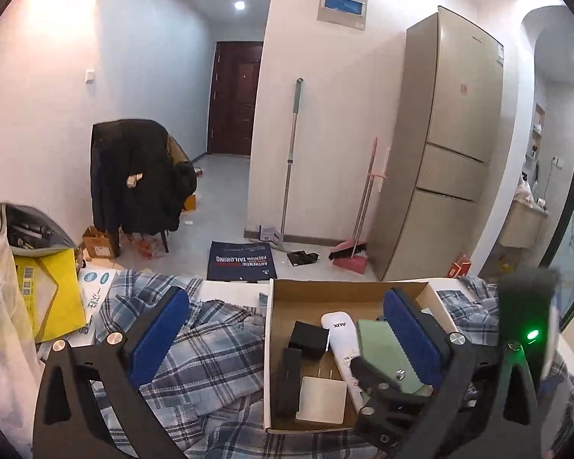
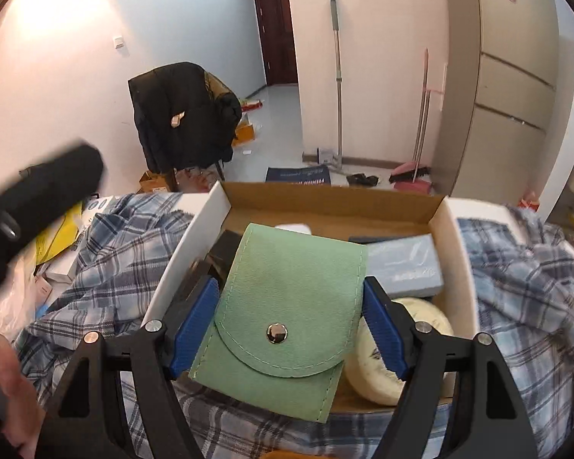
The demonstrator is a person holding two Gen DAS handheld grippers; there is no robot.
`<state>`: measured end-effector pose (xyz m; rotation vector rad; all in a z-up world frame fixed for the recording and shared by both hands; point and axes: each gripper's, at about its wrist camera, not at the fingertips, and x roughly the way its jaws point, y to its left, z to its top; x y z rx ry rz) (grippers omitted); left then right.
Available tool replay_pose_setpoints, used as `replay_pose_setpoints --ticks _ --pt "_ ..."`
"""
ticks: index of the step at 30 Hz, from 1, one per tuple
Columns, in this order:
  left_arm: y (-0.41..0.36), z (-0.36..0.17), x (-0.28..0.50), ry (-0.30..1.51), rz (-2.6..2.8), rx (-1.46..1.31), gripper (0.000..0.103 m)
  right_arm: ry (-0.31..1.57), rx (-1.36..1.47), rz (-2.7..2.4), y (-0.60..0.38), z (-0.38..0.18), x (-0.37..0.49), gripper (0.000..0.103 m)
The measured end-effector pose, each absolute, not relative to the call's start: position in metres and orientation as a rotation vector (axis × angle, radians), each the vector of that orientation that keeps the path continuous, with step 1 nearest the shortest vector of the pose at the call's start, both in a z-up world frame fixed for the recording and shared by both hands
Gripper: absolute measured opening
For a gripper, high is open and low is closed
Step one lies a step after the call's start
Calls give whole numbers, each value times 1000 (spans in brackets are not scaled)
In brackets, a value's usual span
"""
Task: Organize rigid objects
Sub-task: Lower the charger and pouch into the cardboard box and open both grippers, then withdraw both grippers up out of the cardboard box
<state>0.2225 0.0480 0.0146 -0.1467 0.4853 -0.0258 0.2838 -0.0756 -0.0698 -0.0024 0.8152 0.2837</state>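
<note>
Green pouch (image 2: 287, 306): it is held over the cardboard box (image 2: 325, 201), flap and metal snap (image 2: 276, 333) facing the camera, its lower edge hanging over the near rim.
Right gripper (image 2: 291, 329): it is closed partway on the pouch, a blue pad pressed against each side edge; the pouch is carried clear of the box floor.
Left gripper (image 1: 283, 340): the jaws are spread as wide as they go, nothing is between them; it is poised above the plaid cloth (image 1: 210, 344) and the box's left wall.
Handling, as judged: the pouch looks like soft suede-like fabric, light and limp, so it may sag or fold if pinched at one corner; the grip across its width near the snap is judged sound, since the doubled flap stiffens it there.
Slip risk: low, as judged; napped fabric against ribbed pads should hold well.
Box contents: a white remote (image 1: 344, 355), a white plug adapter (image 1: 321, 397), a black cube (image 1: 308, 338) and a black bar (image 1: 289, 378) are seen in the left wrist view; a grey-blue case (image 2: 403, 264) and a cream round object (image 2: 382, 355) are seen in the right wrist view.
Room for placement: free floor is tight; the pouch can probably be laid on top of the stiffer items without harm.
</note>
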Motion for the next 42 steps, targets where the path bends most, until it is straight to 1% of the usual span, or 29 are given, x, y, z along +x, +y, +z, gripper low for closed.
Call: replay_pose_setpoints --ticks 4,10,11,13,15,19,23,27,30,36,40,42 --pt "54 11 227 522 -17 -168 102 863 5 300 -75 -83 289 75" --pt "52 2 232 560 -1 -155 102 875 -26 299 -71 -86 288 76" --pt "52 2 232 560 2 -154 102 876 -20 303 -72 -85 288 78" --pt "52 4 231 558 3 -154 103 871 3 317 -77 -81 288 89" --pt "53 9 228 543 7 -159 102 853 21 306 -81 -72 286 93" --pt "55 30 215 505 -2 -177 103 802 48 290 -96 -43 278 93" --pt "50 60 193 445 -27 -190 102 799 76 255 -119 -12 259 93" --pt "33 83 164 420 -49 -108 103 746 38 223 -134 11 225 93" --pt "25 93 131 377 -41 -37 103 720 75 234 -143 23 200 94" --pt "25 96 78 310 -60 -12 103 700 114 219 -148 32 167 94" --pt "26 79 71 342 -109 -26 103 705 130 182 -152 23 156 94" --pt "25 65 78 395 -130 -31 103 691 126 156 -155 19 156 94"
